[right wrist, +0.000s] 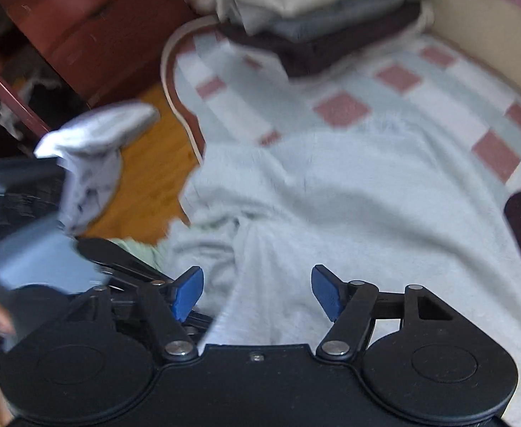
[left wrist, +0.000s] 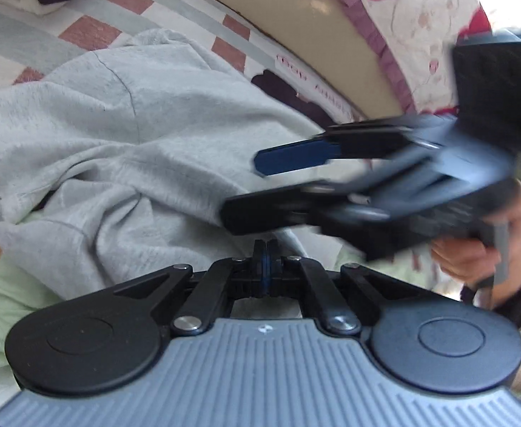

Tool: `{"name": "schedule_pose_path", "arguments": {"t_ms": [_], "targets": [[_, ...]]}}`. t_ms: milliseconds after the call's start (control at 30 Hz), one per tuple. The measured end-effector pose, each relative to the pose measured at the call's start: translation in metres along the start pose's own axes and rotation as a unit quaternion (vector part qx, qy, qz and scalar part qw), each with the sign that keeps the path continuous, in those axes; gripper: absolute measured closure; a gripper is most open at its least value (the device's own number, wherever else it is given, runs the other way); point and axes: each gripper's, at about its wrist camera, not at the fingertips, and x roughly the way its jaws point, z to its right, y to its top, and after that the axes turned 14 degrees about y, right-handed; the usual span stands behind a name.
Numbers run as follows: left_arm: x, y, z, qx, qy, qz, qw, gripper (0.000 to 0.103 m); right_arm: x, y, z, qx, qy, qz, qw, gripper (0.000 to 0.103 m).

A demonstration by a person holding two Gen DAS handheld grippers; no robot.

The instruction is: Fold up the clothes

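Light grey garment spread on checked bed cover, ahead of and under both pairs of fingers. Right gripper wide apart, holding nothing. Left gripper pressed together; cloth between not discernible. Folded stack far ahead.

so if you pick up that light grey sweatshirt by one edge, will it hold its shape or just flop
Probably flop: the grey sweatshirt already lies in soft folds and creases on the checked bedspread. It looks fleecy and thick, so likely fairly heavy for cloth and not slippery. In the right wrist view a pinched piece by the left gripper droops, which suggests any unsupported part would hang.
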Motion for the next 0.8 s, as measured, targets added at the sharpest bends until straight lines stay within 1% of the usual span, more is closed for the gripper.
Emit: {"name": "schedule_pose_path", "arguments": {"t_ms": [67, 133, 167, 200, 233, 267, 300, 333, 367, 400, 467, 533, 567, 633, 700, 733, 800], "targets": [[0.003, -0.005, -0.002, -0.006, -0.005, -0.007, 0.9999, 0.103, 0.014, 0.0, 0.009, 0.008, -0.003, -0.011, 1.0, 0.031], [0.006, -0.009, -0.005, -0.017, -0.013, -0.016, 0.9996, 0.103, 0.029, 0.001, 0.01, -0.011, -0.015, -0.021, 1.0, 0.032], [0.008, -0.01, -0.005, -0.019, -0.013, -0.018, 0.9996, 0.103, 0.037, 0.001, 0.009, -0.026, -0.02, -0.025, 0.999, 0.037], [0.009, -0.011, -0.005, -0.02, -0.012, -0.02, 0.9995, 0.103, 0.044, 0.0, 0.007, -0.049, -0.019, -0.03, 0.998, 0.046], [0.008, -0.011, -0.003, -0.016, -0.01, -0.018, 0.9997, 0.103, 0.051, 0.0, 0.005, -0.074, -0.017, -0.036, 0.996, 0.051], [0.007, -0.01, -0.001, -0.012, -0.006, -0.015, 0.9998, 0.103, 0.051, -0.001, 0.005, -0.083, -0.018, -0.029, 0.996, 0.063], [0.006, -0.01, 0.001, -0.007, -0.002, -0.012, 0.9999, 0.103, 0.048, -0.002, 0.006, -0.09, -0.019, -0.02, 0.996, 0.084], [0.004, -0.009, 0.001, -0.002, 0.003, -0.008, 1.0, 0.103, 0.046, -0.002, 0.006, -0.096, -0.021, -0.01, 0.995, 0.1], [0.0, -0.007, 0.001, 0.003, 0.013, -0.004, 0.9999, 0.103, 0.035, -0.003, 0.007, -0.094, -0.024, 0.017, 0.995, 0.1], [-0.004, -0.005, 0.001, 0.008, 0.023, 0.0, 0.9997, 0.103, 0.018, -0.004, 0.009, -0.086, -0.025, 0.055, 0.994, 0.1], [-0.018, 0.0, -0.002, 0.016, 0.048, 0.02, 0.9985, 0.103, -0.027, -0.011, 0.014, -0.061, -0.029, 0.133, 0.989, 0.1], [-0.034, 0.006, -0.005, 0.019, 0.059, 0.043, 0.9971, 0.103, -0.068, -0.023, 0.015, -0.05, -0.074, 0.175, 0.98, 0.1], [-0.04, 0.009, -0.006, 0.02, 0.062, 0.052, 0.9965, 0.102, -0.088, -0.029, 0.015, -0.046, -0.099, 0.194, 0.975, 0.1], [-0.038, 0.01, -0.002, 0.026, 0.069, 0.052, 0.9959, 0.1, -0.128, -0.045, 0.017, -0.032, -0.149, 0.233, 0.96, 0.1], [-0.037, 0.011, 0.002, 0.032, 0.076, 0.053, 0.9952, 0.1, -0.165, -0.068, 0.019, -0.003, -0.171, 0.274, 0.946, 0.1], [-0.036, 0.012, 0.004, 0.035, 0.08, 0.053, 0.9948, 0.1, -0.184, -0.082, 0.02, 0.016, -0.186, 0.295, 0.937, 0.1], [-0.035, 0.013, 0.008, 0.041, 0.087, 0.053, 0.994, 0.1, -0.214, -0.111, 0.018, 0.047, -0.238, 0.315, 0.917, 0.1]]}}
